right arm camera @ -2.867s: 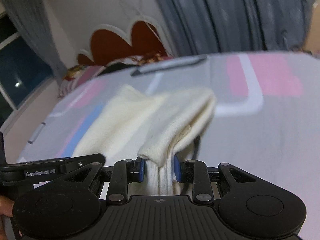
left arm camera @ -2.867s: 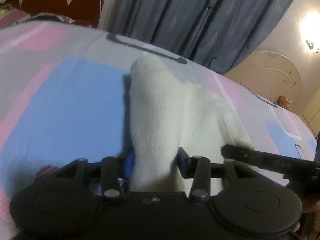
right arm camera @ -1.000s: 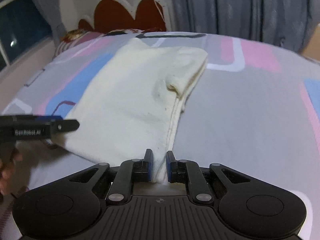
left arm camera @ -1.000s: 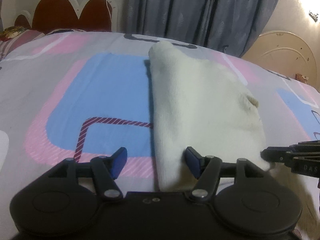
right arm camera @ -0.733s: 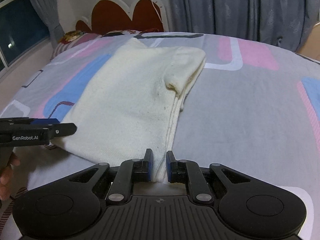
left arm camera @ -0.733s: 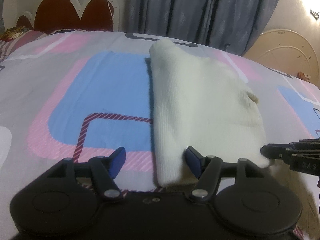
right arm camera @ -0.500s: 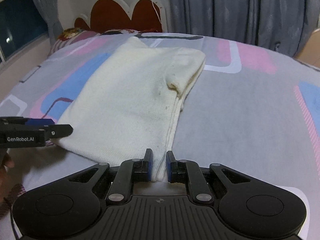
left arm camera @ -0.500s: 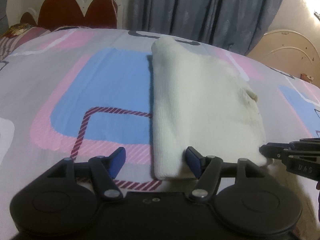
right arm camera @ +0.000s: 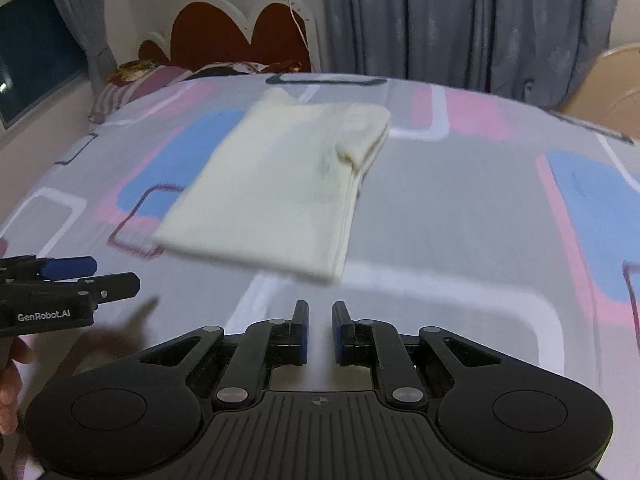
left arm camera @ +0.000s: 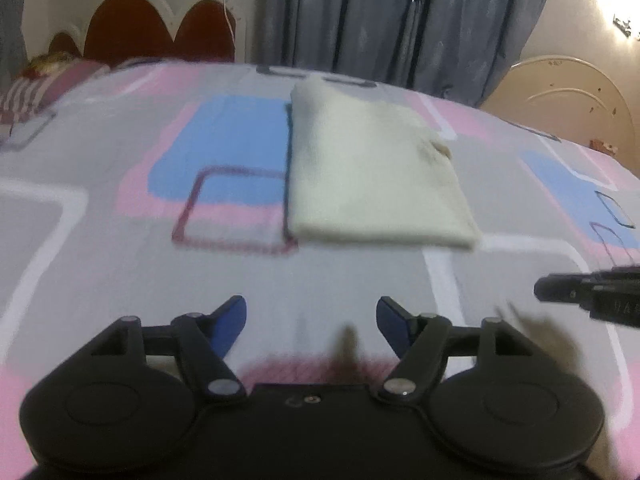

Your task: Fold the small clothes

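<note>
A cream knitted garment (left arm camera: 368, 176) lies folded flat on the patterned bedsheet (left arm camera: 120, 240); it also shows in the right wrist view (right arm camera: 280, 188). My left gripper (left arm camera: 311, 320) is open and empty, well short of the garment's near edge. My right gripper (right arm camera: 320, 328) has its jaws a small gap apart with nothing between them, also short of the near edge. Each gripper shows in the other's view: the right one (left arm camera: 588, 296) at the right edge, the left one (right arm camera: 68, 284) at the left edge.
A headboard (right arm camera: 240, 36) and pillows (right arm camera: 144, 76) stand at the far left end of the bed. Grey curtains (left arm camera: 400, 20) hang behind. A cream rounded board (left arm camera: 560, 104) stands at the back right.
Both grippers have pulled back from the garment toward me. The right gripper has let go of the near edge, and the garment now lies free on the sheet.
</note>
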### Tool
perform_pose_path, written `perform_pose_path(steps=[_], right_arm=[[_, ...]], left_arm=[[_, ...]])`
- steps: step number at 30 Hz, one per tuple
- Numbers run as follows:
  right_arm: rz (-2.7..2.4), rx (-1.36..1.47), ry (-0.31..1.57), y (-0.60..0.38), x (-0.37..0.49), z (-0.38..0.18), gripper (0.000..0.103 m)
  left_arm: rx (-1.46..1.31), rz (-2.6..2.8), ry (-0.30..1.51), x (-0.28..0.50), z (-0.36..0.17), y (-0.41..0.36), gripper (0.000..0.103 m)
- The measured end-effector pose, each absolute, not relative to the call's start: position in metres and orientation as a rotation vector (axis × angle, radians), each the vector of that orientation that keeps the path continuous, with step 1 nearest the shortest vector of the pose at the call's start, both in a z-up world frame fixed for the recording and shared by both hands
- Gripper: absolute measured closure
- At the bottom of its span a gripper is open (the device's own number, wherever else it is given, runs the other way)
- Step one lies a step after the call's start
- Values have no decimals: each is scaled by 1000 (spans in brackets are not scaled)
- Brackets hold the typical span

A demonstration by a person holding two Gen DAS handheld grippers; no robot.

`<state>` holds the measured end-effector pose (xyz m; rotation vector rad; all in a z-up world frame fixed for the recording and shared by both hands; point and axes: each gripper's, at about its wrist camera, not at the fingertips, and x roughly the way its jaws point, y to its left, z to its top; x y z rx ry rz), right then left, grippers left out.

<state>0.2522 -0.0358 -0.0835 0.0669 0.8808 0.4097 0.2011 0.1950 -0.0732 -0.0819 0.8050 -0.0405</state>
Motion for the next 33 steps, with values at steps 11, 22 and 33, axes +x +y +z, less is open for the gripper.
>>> perform_pose_path(steps=[11, 22, 33], right_arm=[[353, 155, 823, -58, 139, -59, 91], [354, 170, 589, -70, 63, 29, 91], [370, 167, 511, -74, 12, 60, 91]], left_arm=[[-116, -42, 764, 107, -47, 179, 28], [-70, -59, 550, 35, 47, 157, 19], [-49, -93, 480, -6, 74, 136, 18]])
